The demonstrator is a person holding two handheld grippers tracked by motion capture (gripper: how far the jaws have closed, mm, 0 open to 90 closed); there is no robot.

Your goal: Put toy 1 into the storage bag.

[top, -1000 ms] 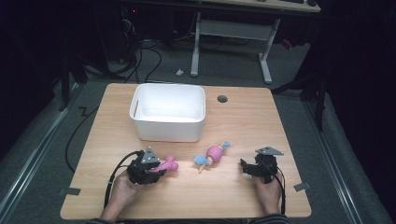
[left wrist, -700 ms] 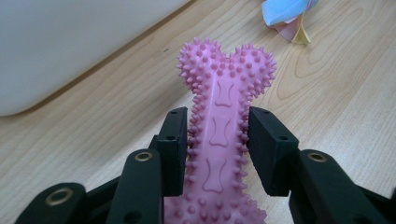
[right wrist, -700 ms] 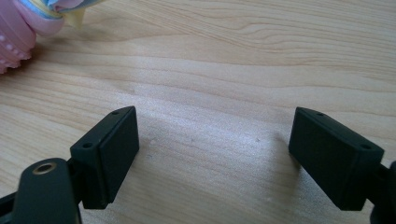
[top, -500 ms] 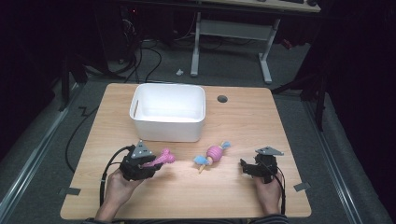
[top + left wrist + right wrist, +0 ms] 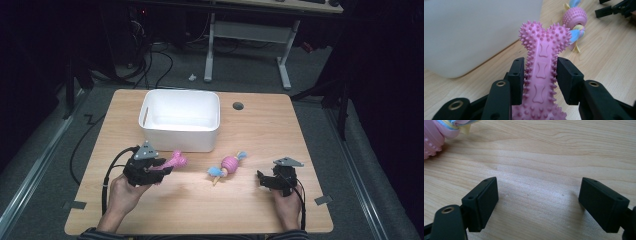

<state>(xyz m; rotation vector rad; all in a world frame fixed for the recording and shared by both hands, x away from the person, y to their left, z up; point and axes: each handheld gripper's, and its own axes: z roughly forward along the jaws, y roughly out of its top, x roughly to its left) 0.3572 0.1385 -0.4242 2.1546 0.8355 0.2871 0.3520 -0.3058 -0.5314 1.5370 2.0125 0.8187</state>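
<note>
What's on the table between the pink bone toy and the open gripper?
In the high view, a pink ball toy with blue tassels lies between the pink bone toy and the right gripper; bare wood otherwise.

Two matte black grippers are seen, the left gripper (image 5: 159, 170) and the right gripper (image 5: 262, 179), each topped by a grey three-cornered plate. A black cable is trailed from the rear of each, behind the jaws. Each jaw is ended by a flat rectangular black pad (image 5: 485, 199) with small screw holes along its edge. Behind the pads, the linkage arms are pierced by brass-ringed holes (image 5: 500, 83). Dark striped sleeves (image 5: 95, 233) are worn at the wrists.
</note>
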